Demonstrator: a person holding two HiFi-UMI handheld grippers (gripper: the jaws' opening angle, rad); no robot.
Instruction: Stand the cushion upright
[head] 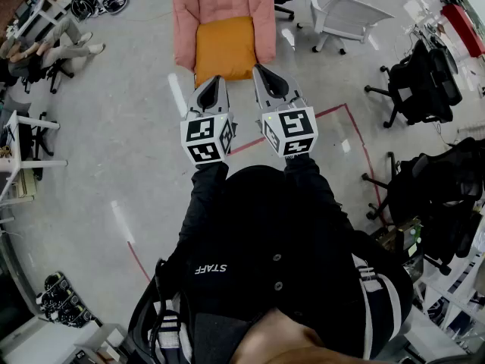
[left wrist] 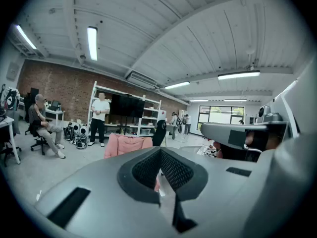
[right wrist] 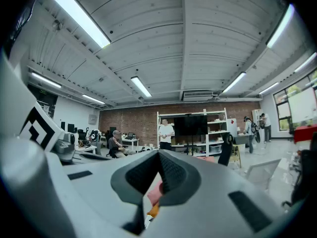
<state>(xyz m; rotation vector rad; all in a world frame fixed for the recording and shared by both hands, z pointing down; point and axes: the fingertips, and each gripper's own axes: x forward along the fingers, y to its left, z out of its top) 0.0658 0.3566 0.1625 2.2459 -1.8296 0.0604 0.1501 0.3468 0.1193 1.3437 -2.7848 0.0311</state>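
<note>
Grey concrete floor (head: 114, 150), seen steeply from above. Far left: seated person (head: 53, 50), legs stretched out.

Left of centre: left gripper (head: 215, 83), marker cube at the near end against a black sleeve (head: 204, 196). Fingers (left wrist: 146, 170) shut pad to pad, nothing between. Tip over the near edge of the orange cushion (head: 225, 48); contact not readable.

Centre: cushion flat on the seat of a pink armchair (head: 186, 14), not upright, far edge against the chair back, pink arms on either side.

Just beside the left gripper, roughly parallel: right gripper (head: 262, 71). Fingers (right wrist: 141, 175) likewise closed and empty. Tip at the cushion's right front corner, by the pink arm. Sliver of pink and orange showing below the closed fingers in the right gripper view.

Right of the grippers: red tape line (head: 333, 111) on the floor. Further right: white office chair (head: 345, 14) at the top, black office chairs (head: 424, 78) along the right edge.
</note>
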